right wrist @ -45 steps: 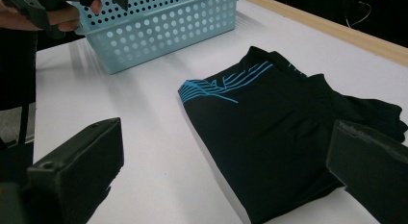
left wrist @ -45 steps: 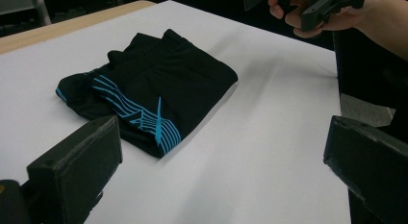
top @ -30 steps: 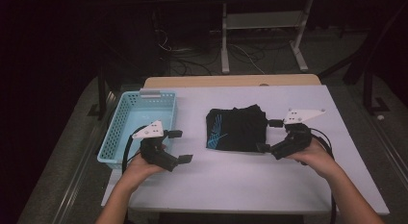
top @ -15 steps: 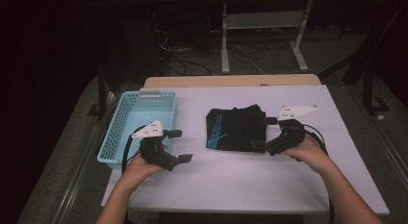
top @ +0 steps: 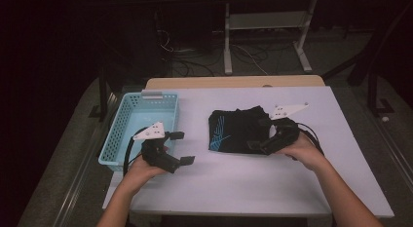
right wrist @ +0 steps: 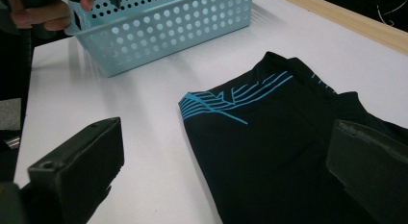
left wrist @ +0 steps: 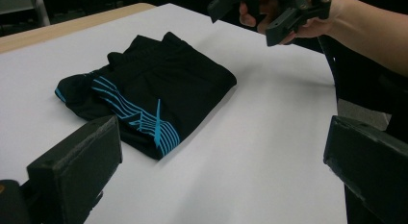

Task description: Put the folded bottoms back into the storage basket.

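**On the white table: approach to the folded garment before the grasp**

At the middle of the table (top: 302, 188) a folded black garment (top: 236, 132) with blue line markings is laid flat, well apart from the light-blue basket (top: 141, 124) at the left edge. The right gripper (top: 260, 139) is held over the garment's right edge with its jaws spread wide; nothing is gripped, and in the right gripper view one jaw stands above bare table while the other stands above the cloth (right wrist: 288, 152). The left gripper (top: 182, 149) is held just beside the basket, also spread and empty, and is aimed toward the garment (left wrist: 154, 99).

The step in hand is judged to be the seizing of the garment, probably for transfer to the basket. A clean grasp would be favoured if the right gripper were lowered until one jaw slid under the folded edge, so that all layers were pinched together rather than the top layer alone. The near corner by the blue markings could be taken by the left gripper, so that the fold is kept closed when lifted. A grip on a single layer is likely to let the bundle unfold.
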Motion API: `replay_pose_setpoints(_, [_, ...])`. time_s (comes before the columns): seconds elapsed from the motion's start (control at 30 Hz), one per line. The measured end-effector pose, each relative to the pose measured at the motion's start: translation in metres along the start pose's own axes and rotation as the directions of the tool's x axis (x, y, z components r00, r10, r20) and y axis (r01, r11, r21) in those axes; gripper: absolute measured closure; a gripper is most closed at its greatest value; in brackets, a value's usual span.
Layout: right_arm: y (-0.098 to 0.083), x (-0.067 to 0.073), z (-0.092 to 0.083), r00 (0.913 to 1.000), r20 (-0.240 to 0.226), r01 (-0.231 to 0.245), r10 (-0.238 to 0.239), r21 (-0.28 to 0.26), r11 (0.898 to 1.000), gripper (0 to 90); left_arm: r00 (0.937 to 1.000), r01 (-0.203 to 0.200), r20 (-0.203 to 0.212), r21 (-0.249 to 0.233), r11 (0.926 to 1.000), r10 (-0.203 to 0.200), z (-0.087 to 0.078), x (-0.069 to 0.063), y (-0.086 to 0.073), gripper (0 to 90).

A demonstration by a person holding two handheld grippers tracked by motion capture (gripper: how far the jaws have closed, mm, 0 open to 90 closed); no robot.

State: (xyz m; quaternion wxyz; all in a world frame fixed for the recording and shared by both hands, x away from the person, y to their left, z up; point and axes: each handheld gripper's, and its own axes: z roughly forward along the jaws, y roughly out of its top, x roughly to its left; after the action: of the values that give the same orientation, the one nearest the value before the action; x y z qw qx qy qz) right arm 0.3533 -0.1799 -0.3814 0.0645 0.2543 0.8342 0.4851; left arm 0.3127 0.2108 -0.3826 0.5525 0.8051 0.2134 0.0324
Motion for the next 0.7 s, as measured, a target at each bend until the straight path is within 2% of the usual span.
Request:
replay_pose_setpoints(0.47, [0.007, -0.009, 0.022, 0.9998, -0.016, -0.008, 0.008, 0.040, 0.999, 0.0, 1.0000, 0.002, -0.002, 0.001, 1.0000, -0.002, 0.000, 0.000, 0.000, 0.0])
replay_pose_setpoints(0.7, [0.006, -0.009, 0.036, 0.9993, -0.037, 0.009, -0.007, 0.061, 0.998, 2.9, 1.0000, 0.003, 0.002, -0.001, 1.0000, -0.003, 0.000, 0.001, 0.000, 0.0])
